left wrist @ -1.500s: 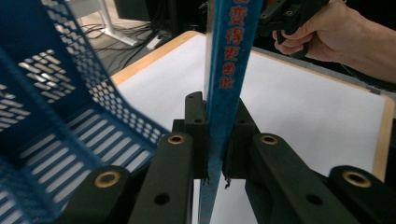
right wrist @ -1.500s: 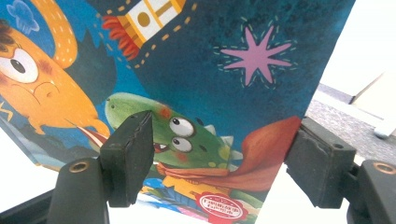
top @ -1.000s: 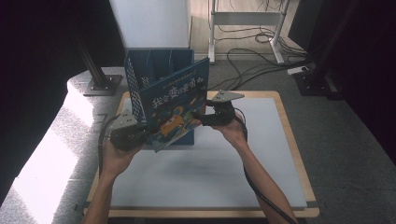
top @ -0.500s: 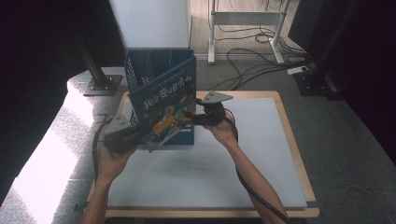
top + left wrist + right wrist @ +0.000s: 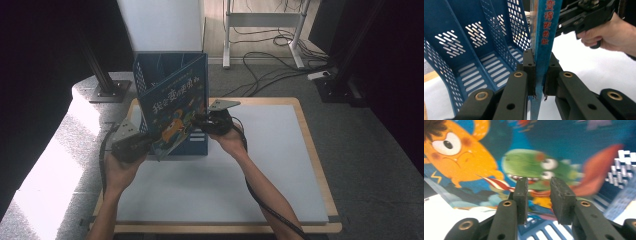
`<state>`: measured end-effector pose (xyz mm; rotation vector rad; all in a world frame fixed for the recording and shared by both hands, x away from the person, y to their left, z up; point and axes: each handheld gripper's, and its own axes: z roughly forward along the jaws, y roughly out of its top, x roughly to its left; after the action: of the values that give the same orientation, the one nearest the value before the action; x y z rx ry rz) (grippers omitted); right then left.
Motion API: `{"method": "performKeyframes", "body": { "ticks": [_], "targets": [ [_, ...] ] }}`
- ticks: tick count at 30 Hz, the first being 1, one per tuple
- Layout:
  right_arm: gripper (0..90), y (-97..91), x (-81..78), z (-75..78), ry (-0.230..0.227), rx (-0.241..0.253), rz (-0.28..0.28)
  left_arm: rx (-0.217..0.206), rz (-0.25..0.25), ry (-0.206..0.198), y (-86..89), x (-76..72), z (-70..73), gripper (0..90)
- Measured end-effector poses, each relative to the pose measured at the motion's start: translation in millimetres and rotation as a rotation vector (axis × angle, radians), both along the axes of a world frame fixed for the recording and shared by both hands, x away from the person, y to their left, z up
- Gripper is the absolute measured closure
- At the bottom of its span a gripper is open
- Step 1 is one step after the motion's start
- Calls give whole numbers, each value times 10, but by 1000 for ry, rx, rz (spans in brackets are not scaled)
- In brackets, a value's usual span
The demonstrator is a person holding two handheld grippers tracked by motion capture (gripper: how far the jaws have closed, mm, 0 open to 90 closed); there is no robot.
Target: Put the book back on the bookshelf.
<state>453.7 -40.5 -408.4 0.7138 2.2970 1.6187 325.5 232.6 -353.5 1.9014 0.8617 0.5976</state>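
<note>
a: blue card cover, that's what my left gripper has. both pads are pressed flat on the lower edge of the picture book, one on each side of it.

b: and where does the book sit?

a: upright and a little tilted, right in front of the blue file rack, at the far left part of the white mat. in the left gripper view its spine runs straight up between my jaws, with the rack's slotted compartments just to the left of it.

b: is it inside a compartment?

a: i can't tell from here. it leans against the rack's front.

b: your right gripper?

a: it's up at the book's right side, near the cover. its jaws have just been closing, and in the right gripper view the pads stand narrow with a gap between them and nothing in that gap. the cover with the orange monster and the green one is right ahead of them. whether the tips touch it, i can't say.

b: so one grip on it?

a: yes, the left.
</note>
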Motion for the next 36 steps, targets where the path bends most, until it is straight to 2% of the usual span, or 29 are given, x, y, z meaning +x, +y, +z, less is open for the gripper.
{"method": "performKeyframes", "body": {
  "ticks": [5,7,11,15,21,24,28,32,36],
  "targets": [
    [689,89,36,-9,-4,-15,-28,-57,20,11,8,83,-33,831],
    [689,96,69,1,3,-10,-44,-65,28,8,-5,119,-52,831],
    [674,135,92,2,1,-17,-38,-49,45,-10,-70,169,-64,831],
    [645,163,26,-58,-5,-33,-8,-31,61,2,-94,247,-40,832],
    [629,189,-56,-165,35,-23,56,-96,89,57,-14,352,-38,831],
    [615,250,-99,-210,57,-8,93,-113,92,79,23,383,-33,830],
    [625,340,-166,-258,73,-3,126,-106,88,91,26,395,-18,829],
    [688,518,-301,-336,74,-18,194,-80,89,90,-7,398,9,828],
    [739,633,-398,-364,68,-14,242,-76,103,97,-51,407,39,828]
  ]
}}
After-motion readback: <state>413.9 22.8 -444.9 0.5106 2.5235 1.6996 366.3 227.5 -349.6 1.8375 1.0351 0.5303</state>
